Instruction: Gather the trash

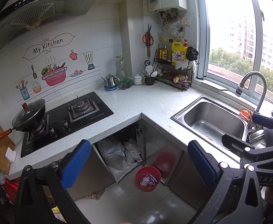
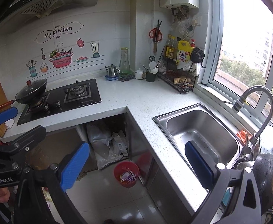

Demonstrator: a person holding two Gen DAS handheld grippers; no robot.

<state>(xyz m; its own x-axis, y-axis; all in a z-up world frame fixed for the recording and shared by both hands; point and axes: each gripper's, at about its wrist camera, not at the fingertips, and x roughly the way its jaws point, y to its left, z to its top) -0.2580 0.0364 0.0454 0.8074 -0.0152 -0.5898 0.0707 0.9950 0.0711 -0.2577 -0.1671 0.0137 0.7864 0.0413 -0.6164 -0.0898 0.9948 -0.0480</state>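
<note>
The left tool (image 1: 139, 166) hangs with its blue pads wide apart and nothing between them, high above the floor and well back from the tabletop (image 1: 147, 100). The right tool (image 2: 137, 165) is just as wide apart and empty, held just beside the left one and over the sink (image 2: 201, 130) edge.

The trash that shows is already in the red bin (image 1: 148, 178), which stands on the floor far below and ahead of both tools, in front of the open cupboard under the tabletop corner. Wrappers lie inside it. Plastic bags (image 1: 121, 155) sit slumped in the cupboard just behind the bin. The tabletop ahead of the tools appears to carry no loose scraps, so the task looks mostly done, or the bin itself is the next target.

To do this step well, I would lower one tool straight over the bin, keeping the pads apart, and grip the rim on one wall only. The bin is light and could tip, so lift slowly and keep it upright to stop wrappers spilling.
</note>
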